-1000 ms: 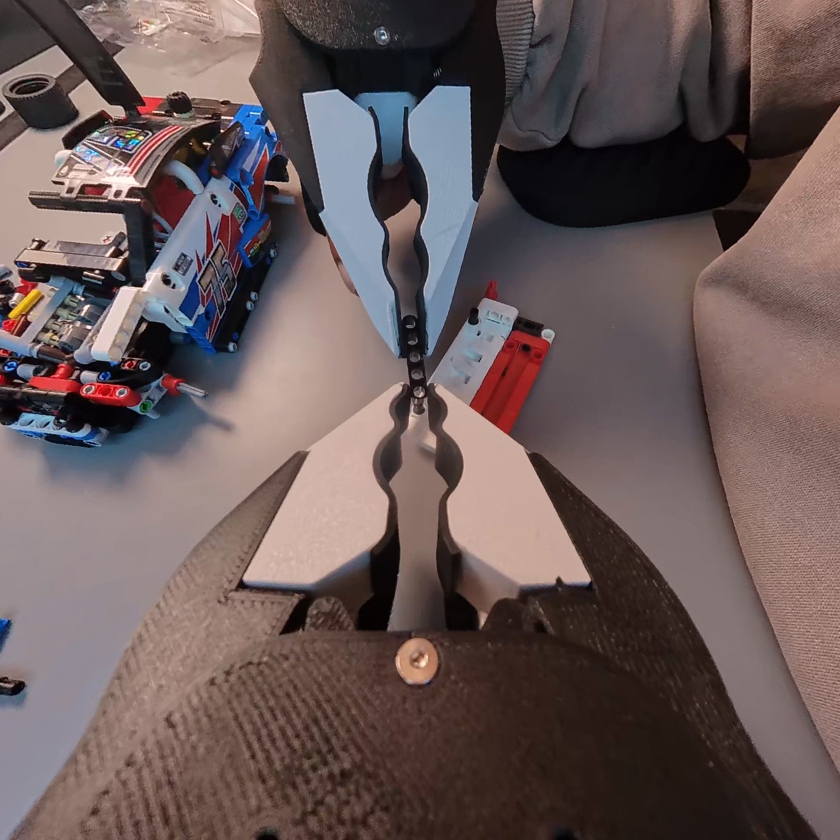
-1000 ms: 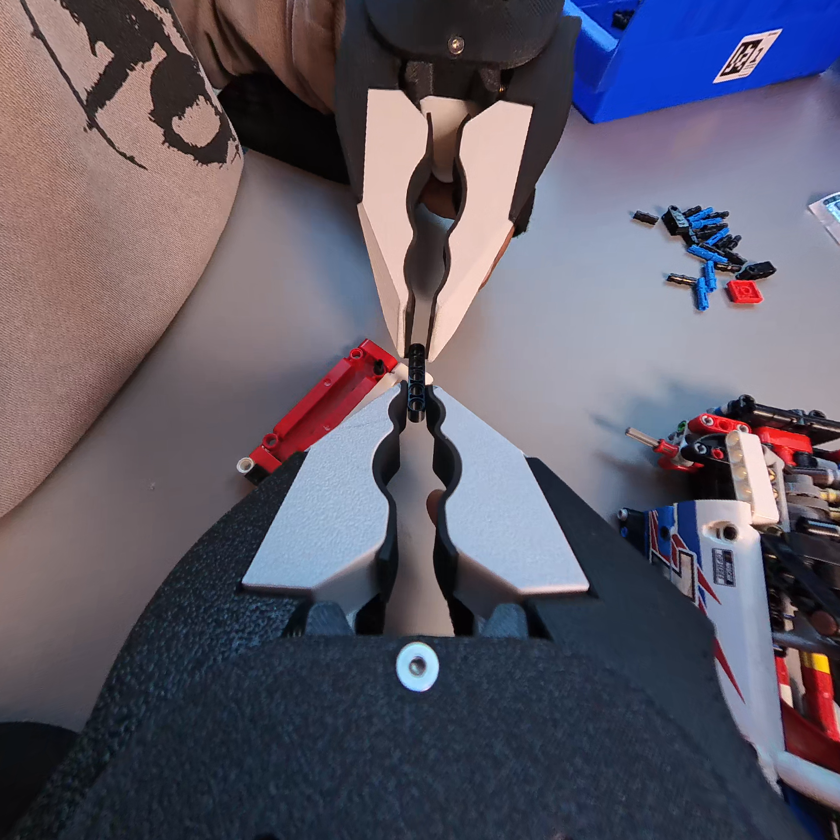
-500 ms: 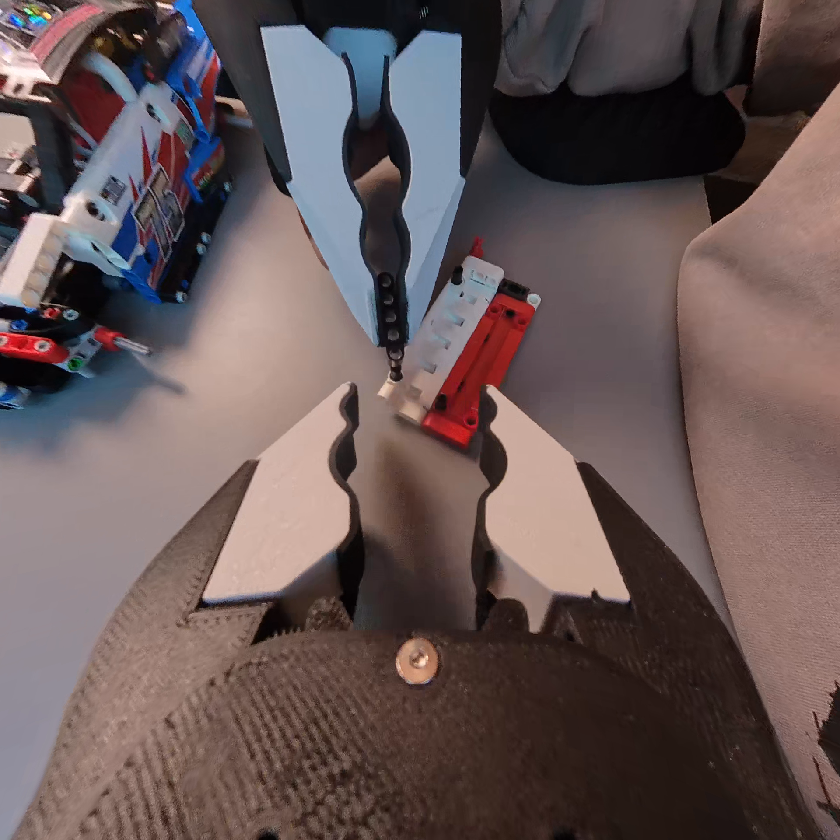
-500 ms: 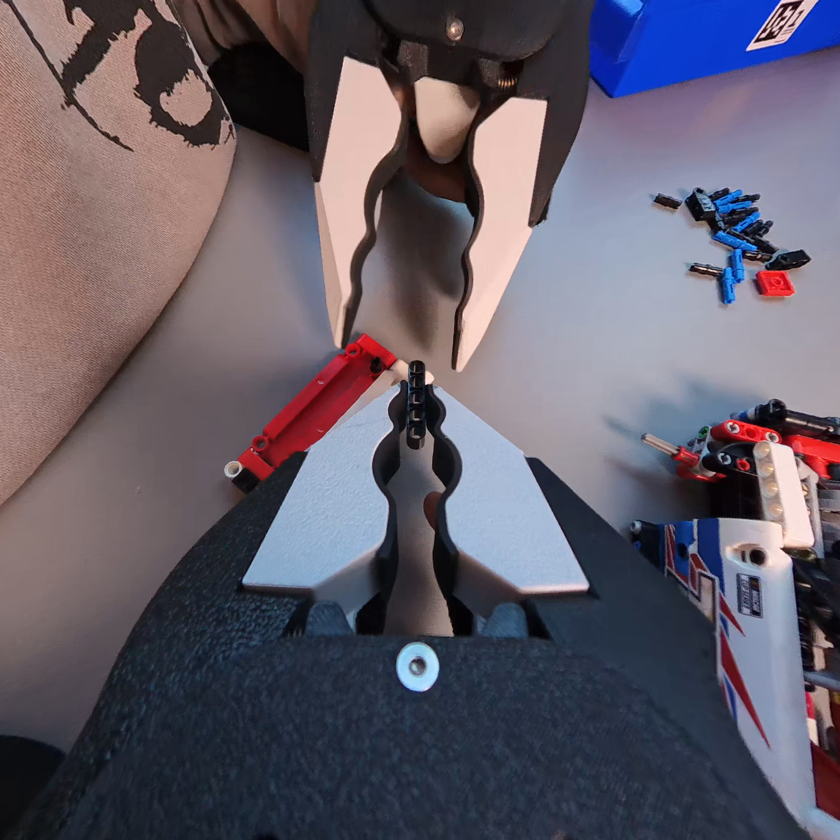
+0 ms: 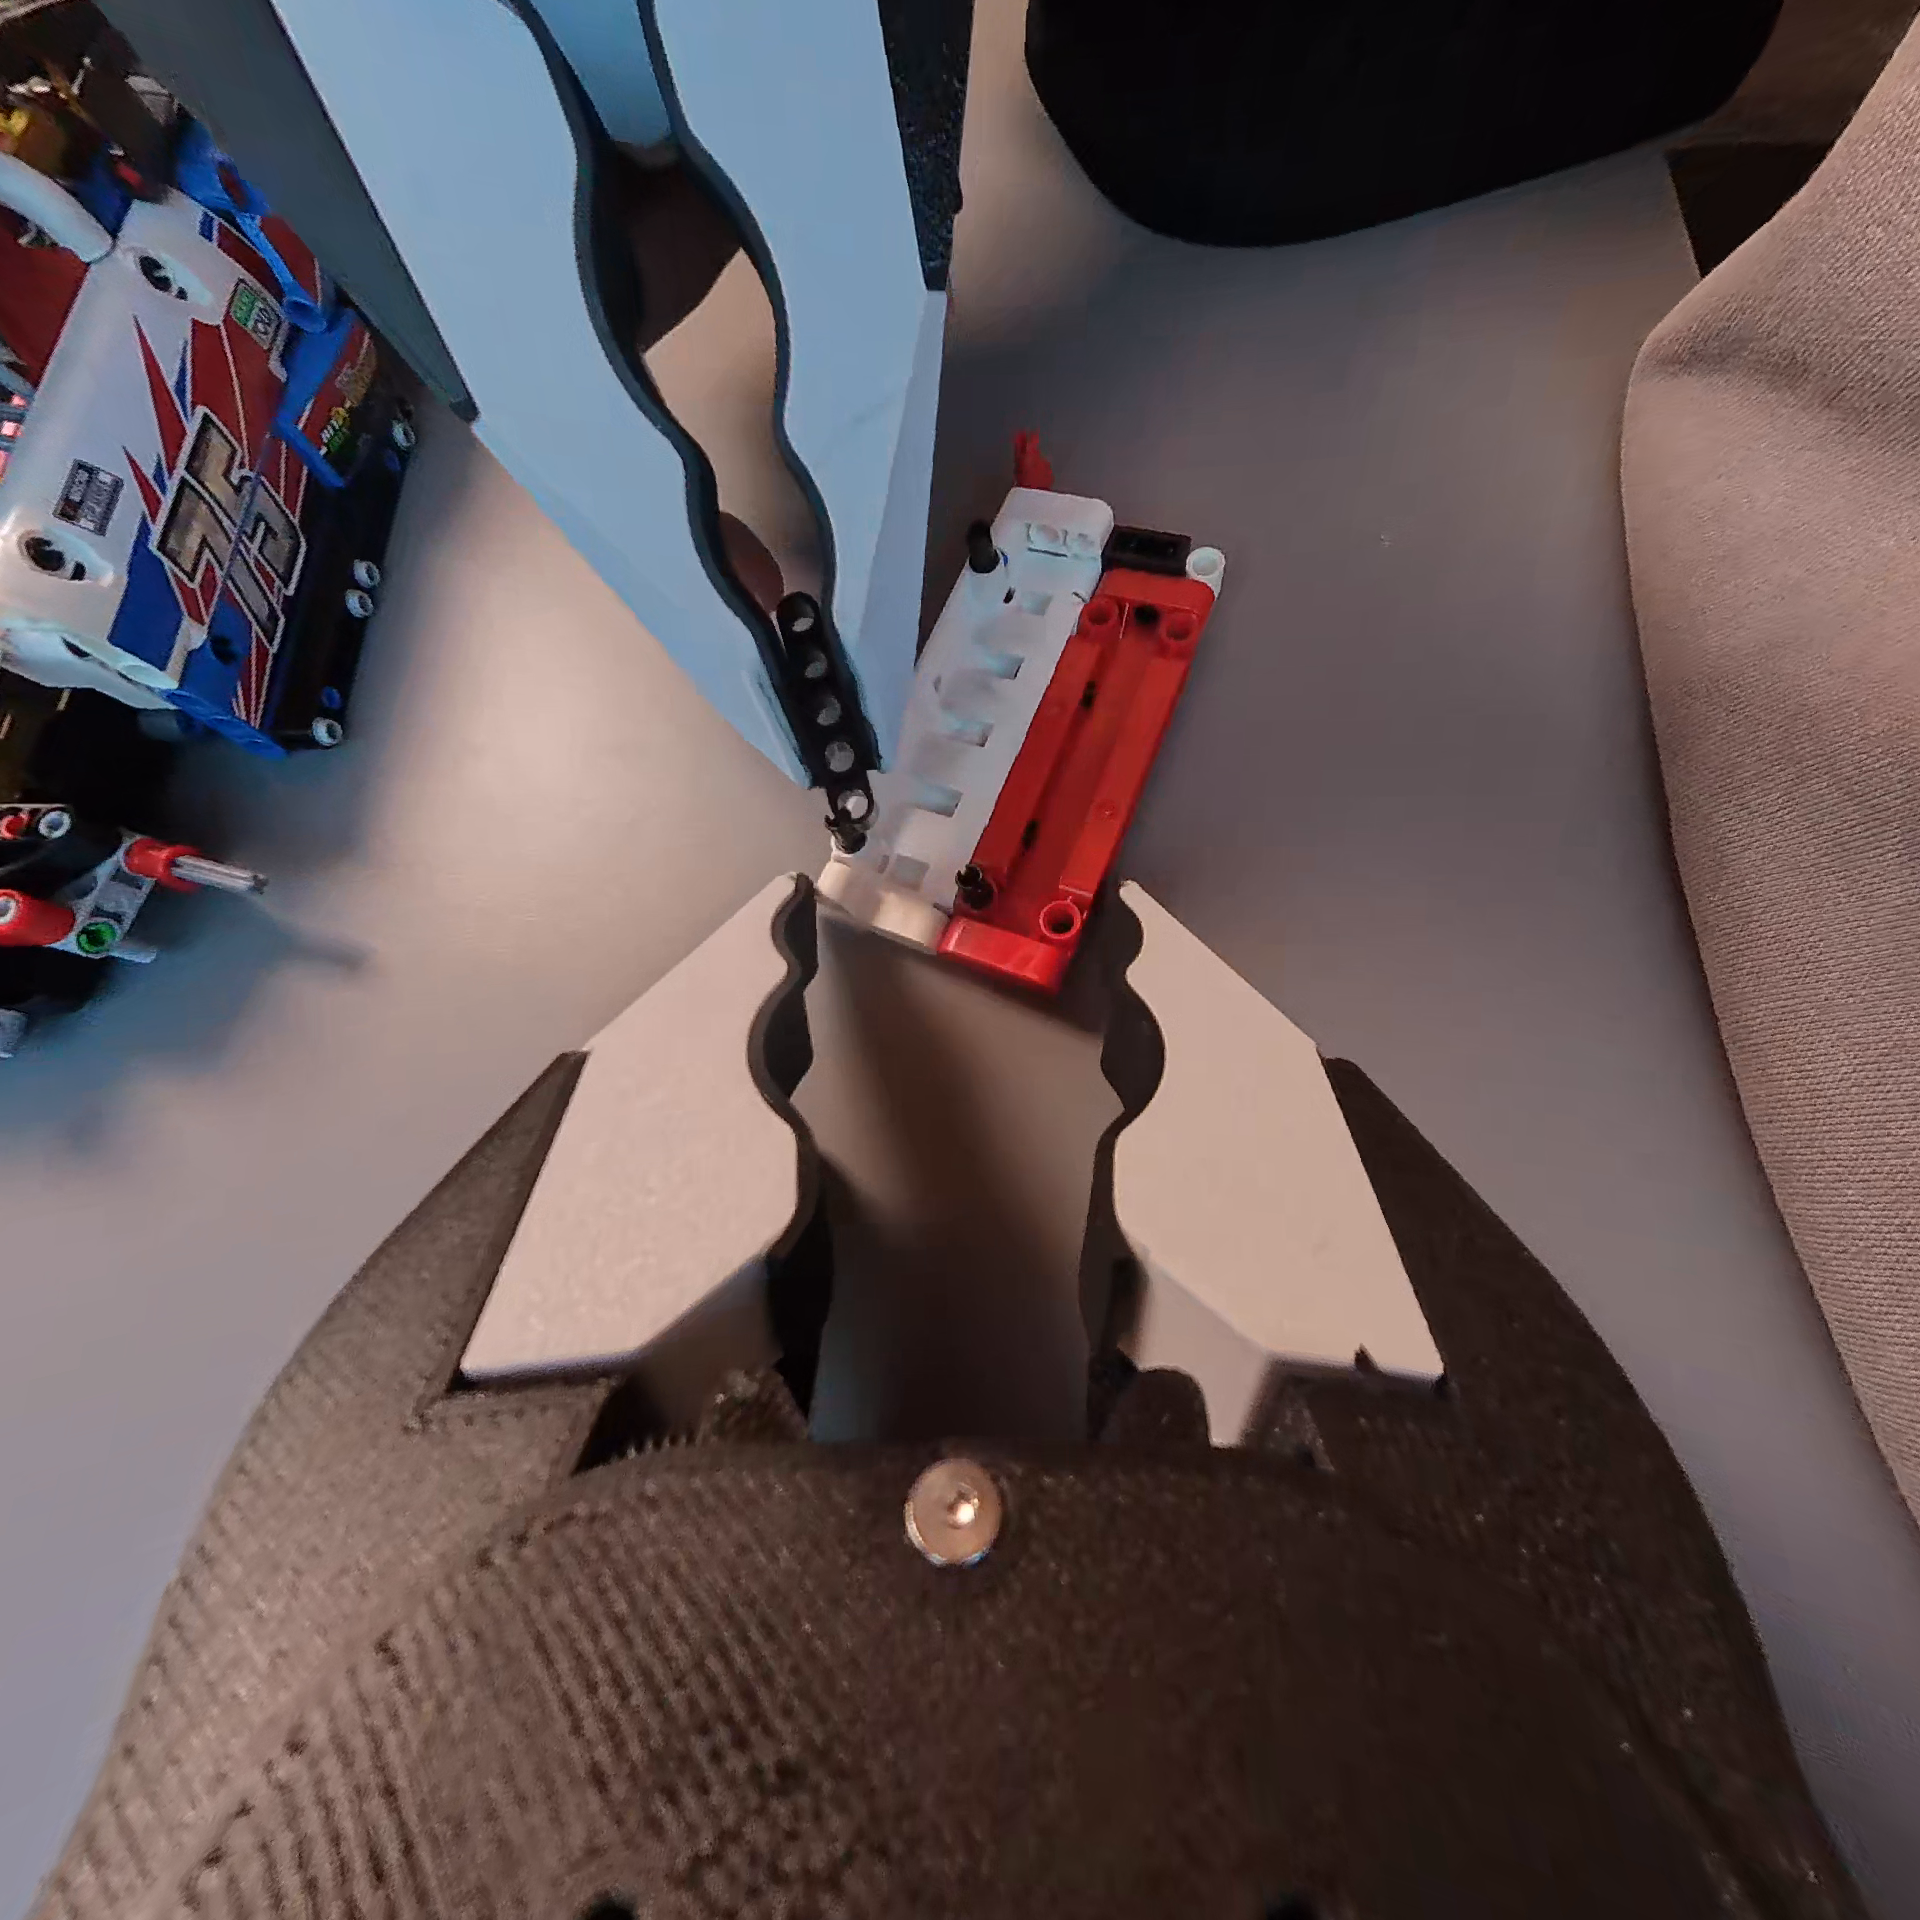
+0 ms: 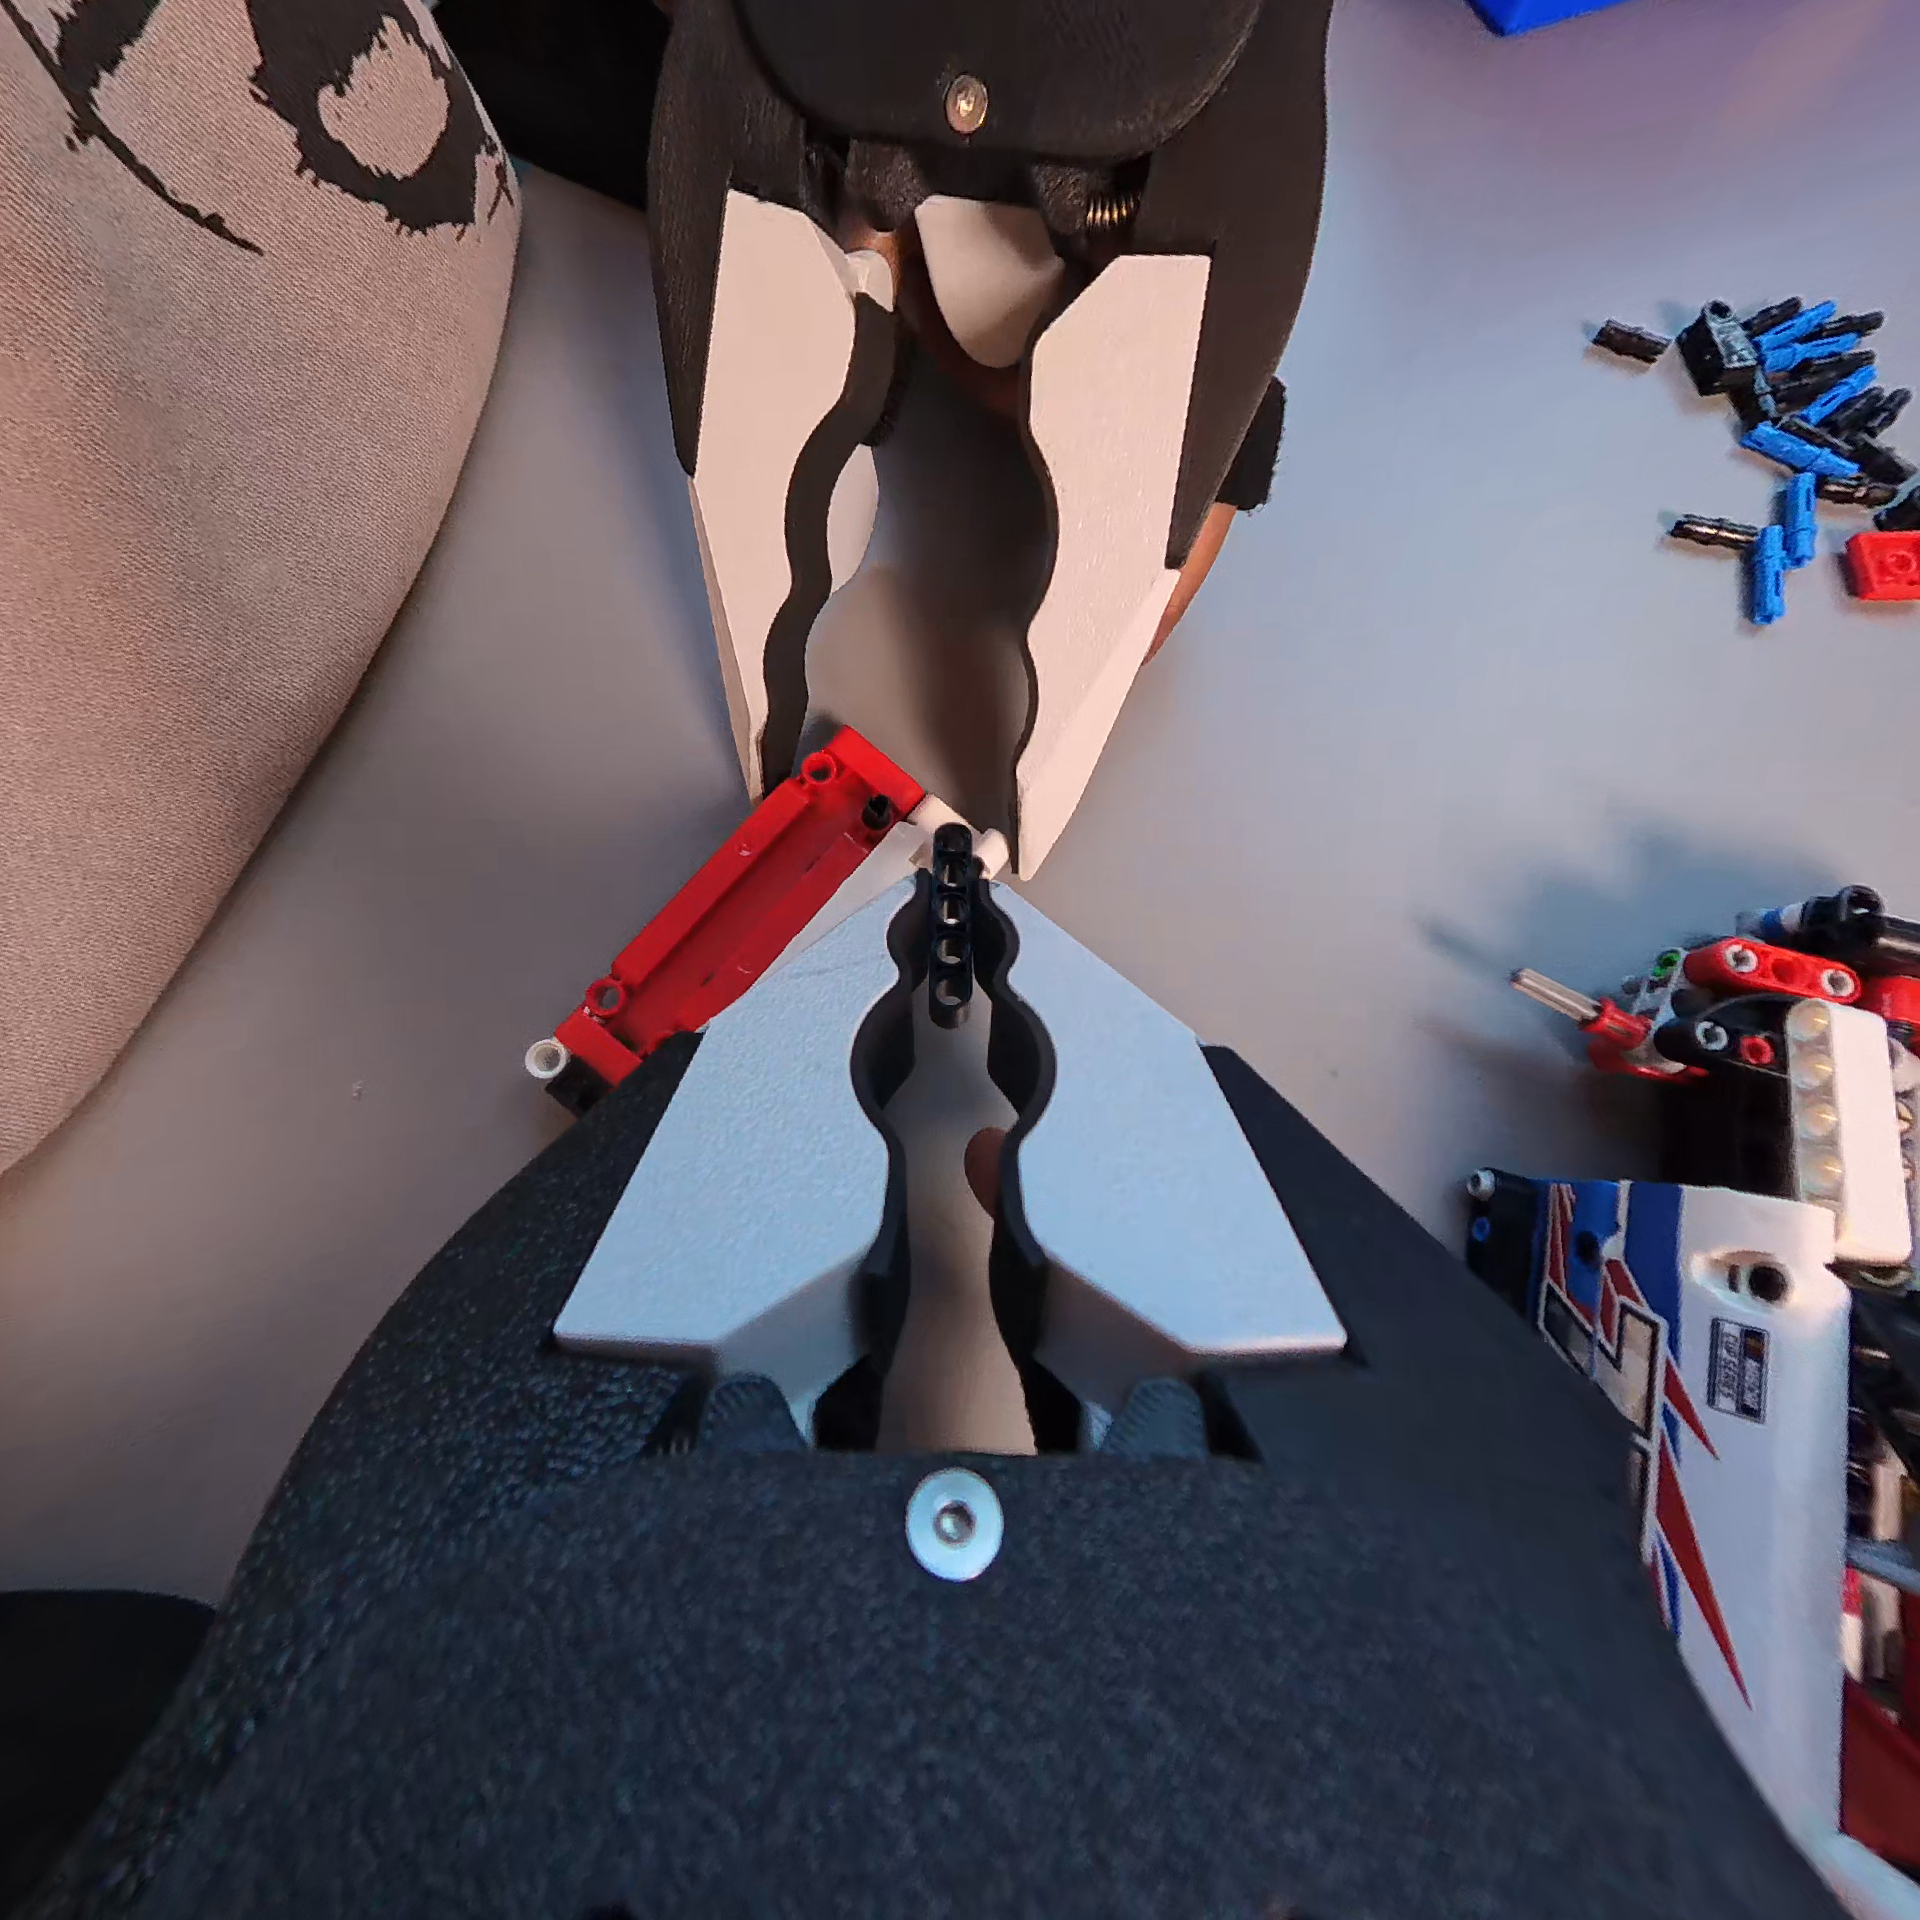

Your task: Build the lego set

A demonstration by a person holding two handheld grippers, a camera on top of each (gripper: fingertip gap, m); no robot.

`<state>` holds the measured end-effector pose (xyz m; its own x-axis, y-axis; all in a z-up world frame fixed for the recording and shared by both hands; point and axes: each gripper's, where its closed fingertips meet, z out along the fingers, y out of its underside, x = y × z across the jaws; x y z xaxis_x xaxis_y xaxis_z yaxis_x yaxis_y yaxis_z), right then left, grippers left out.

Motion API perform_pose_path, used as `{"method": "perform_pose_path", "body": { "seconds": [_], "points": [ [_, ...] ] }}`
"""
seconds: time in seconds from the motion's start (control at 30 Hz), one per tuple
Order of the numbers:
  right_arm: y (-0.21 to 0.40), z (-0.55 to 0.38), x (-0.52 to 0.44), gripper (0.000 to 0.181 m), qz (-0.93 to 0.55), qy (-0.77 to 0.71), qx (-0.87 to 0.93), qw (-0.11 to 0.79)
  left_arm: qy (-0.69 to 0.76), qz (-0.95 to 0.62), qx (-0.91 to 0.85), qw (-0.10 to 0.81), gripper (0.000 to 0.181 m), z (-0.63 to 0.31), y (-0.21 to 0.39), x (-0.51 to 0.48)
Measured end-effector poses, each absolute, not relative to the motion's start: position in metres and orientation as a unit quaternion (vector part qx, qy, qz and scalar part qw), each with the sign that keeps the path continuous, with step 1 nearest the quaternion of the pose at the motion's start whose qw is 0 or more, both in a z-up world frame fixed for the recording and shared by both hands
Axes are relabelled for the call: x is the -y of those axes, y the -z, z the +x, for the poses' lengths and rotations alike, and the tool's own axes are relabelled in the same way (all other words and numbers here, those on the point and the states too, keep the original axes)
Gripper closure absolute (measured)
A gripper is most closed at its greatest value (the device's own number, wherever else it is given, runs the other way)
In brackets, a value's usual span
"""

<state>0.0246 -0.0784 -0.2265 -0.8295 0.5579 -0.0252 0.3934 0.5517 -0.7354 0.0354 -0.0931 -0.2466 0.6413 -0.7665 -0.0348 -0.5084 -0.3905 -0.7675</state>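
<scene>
Your left gripper (image 5: pixel 961 899) is spread wide w/ nothing between its fingers. Its tips sit low over the grey table (image 5: pixel 520 748), right at the near end of a small red-and-white lego sub-assembly (image 5: pixel 1023 748), one tip on either side of that end. You can't tell from either view whether the tips actually touch it.

Your right gripper (image 6: pixel 954 883) is pinched narrow on a short black lego beam (image 6: pixel 951 935) w/ a row of round holes. The beam lies lengthwise between the wavy black pads, and its far end sticks out just past the fingertips. In the left wrist view the same beam (image 5: pixel 826 696) hangs at the tip of the right gripper, its lower end touching or almost touching the white edge of the sub-assembly near a corner; contact is unclear.

The sub-assembly lies flat on the table btwn the two grippers: a long red panel beside a white piece w/ slots, small black pins at the ends.

The big part-built lego car (image 5: pixel 177 499), white w/ red and blue stripes, sits well apart on the far side of the right gripper. In the right wrist view a loose cluster of blue and black pins (image 6: pixel 1808 416) plus a small red plate (image 6: pixel 1886 563) lies on the table beyond the car (image 6: pixel 1756 1351).

A person's beige sleeve (image 5: pixel 1787 727) fills one edge of each view.
</scene>
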Motion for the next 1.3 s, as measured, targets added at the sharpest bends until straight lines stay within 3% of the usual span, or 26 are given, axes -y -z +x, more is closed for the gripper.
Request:
{"method": "perform_pose_path", "body": {
  "seconds": [1.3],
  "points": [
    [0.239,0.025,0.075,0.178,-0.323,-0.329,0.886,0.053,0.152,-0.813,-0.395,0.4,0.128,0.036,0.246,0.093]
  ]
}}
